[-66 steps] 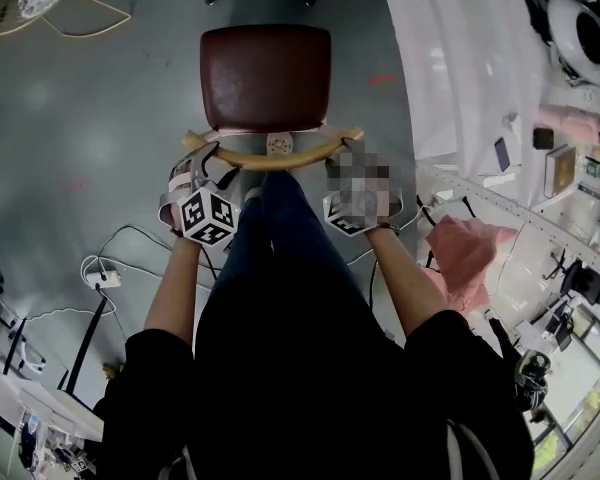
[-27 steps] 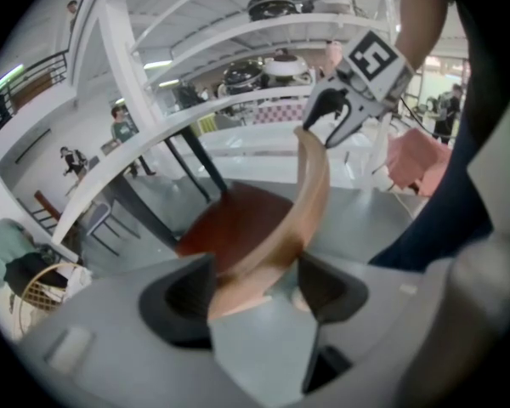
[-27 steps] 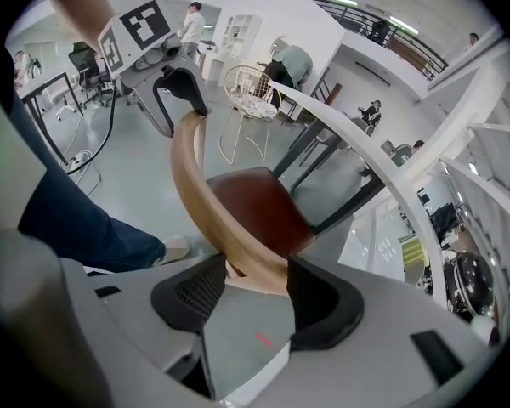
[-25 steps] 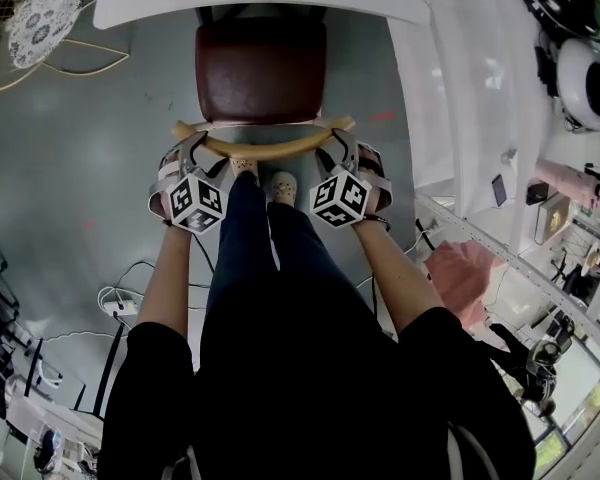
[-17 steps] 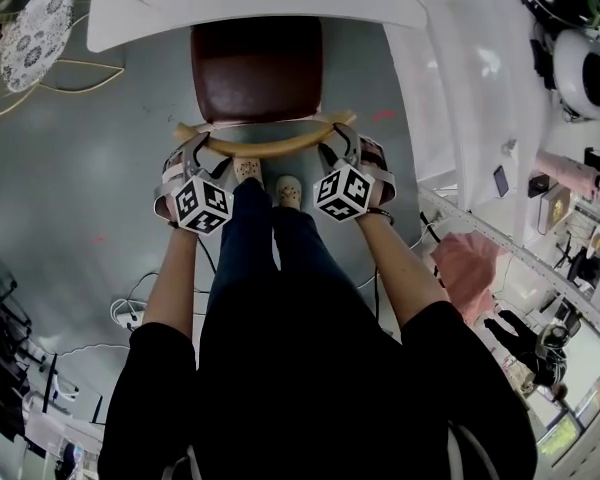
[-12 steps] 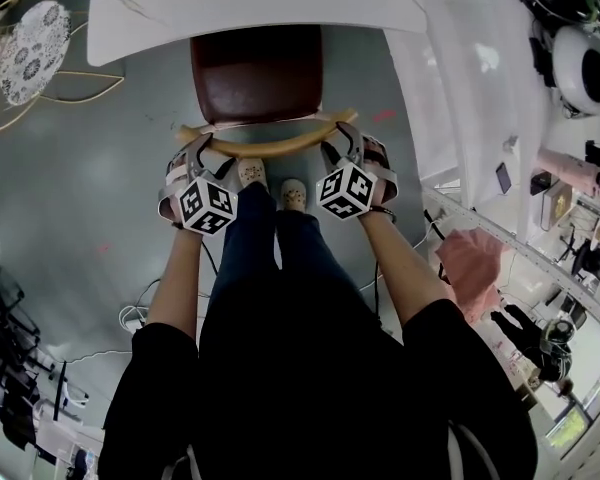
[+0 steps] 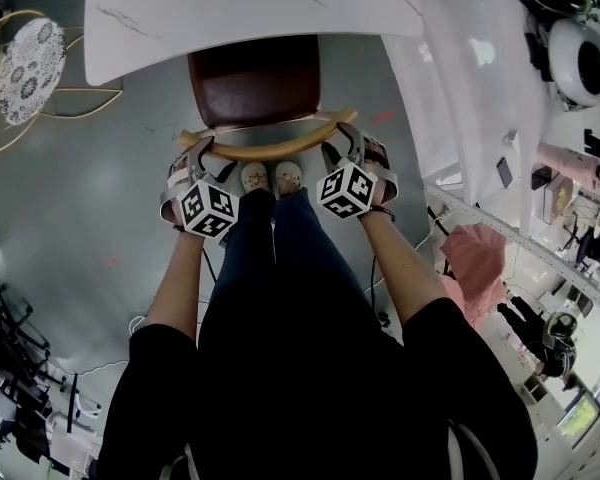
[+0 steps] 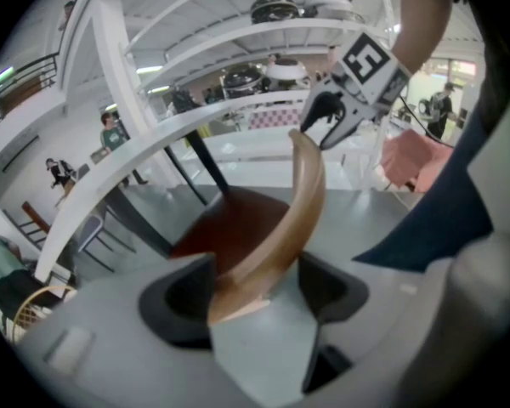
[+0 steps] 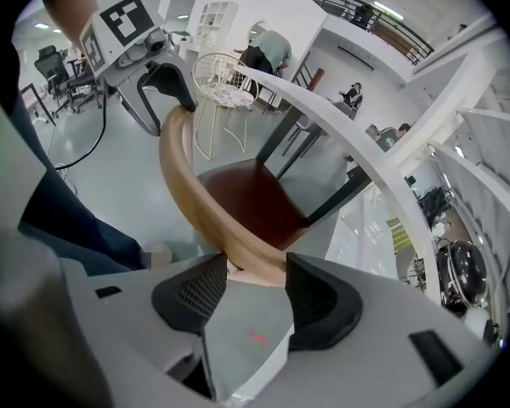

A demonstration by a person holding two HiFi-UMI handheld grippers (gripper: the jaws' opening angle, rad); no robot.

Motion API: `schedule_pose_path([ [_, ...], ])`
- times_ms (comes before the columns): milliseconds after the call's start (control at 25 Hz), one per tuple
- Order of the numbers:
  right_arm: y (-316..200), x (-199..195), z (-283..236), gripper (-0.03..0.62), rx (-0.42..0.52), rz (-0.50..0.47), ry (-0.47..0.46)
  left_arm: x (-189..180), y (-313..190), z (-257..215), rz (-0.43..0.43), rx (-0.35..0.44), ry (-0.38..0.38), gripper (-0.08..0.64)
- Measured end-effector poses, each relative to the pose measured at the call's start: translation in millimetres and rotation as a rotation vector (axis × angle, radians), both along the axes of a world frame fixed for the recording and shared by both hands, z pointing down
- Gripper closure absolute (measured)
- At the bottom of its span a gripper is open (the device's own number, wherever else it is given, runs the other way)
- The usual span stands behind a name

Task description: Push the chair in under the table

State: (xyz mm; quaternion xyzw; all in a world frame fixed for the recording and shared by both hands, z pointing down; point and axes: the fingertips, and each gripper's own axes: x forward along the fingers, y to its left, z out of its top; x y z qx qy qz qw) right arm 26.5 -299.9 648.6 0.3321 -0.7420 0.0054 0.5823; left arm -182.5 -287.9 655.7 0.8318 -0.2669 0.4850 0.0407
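Chair [image 7: 255,78] is held by its back rail [image 7: 265,148] at both ends. The left gripper [image 8: 246,283] has its jaws clamped on the left tip of that curved wooden rail. The right gripper [image 9: 257,280] is doing the same on the right tip, and each gripper view shows the wood sitting between the dark pads with no real gap on either side.

Moving out from there, the dark red seat [image 7: 252,96] has its far edge tucked under the white table [image 7: 230,8], but most of the cushion is out in the open. The person's shoes [image 7: 270,176] are right behind the rail on the grey floor [image 7: 110,198].

So I'd call this the middle of the push, gripped and partly in but not finished. Next move looks like a straight shove forward with both grippers pushing evenly so the chair doesn't twist, and a step forward to go with it. The seat looks roughly centred on the table edge, so no sideways fix needed I think. Can't see the legs, so no idea if they'll snag on anything
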Motion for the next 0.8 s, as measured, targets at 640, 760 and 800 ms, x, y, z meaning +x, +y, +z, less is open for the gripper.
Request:
schedule_pose_path([
  [640, 10.4, -12.6, -18.6, 0.382, -0.108, -0.023, -0.065, 8.6, 0.4, -25.3, -0.080, -0.056, 0.017, 0.316],
  [760, 9.7, -20.3, -33.5, 0.476, -0.088, -0.028, -0.107, 9.0, -2.8, -44.2, -0.168, -0.022, 0.056, 0.405],
  [800, 5.9, -22.7, -40.1, 0.511, -0.073, -0.023, -0.123, 8.4, -5.3, -51.7, -0.193, -0.002, 0.065, 0.434],
])
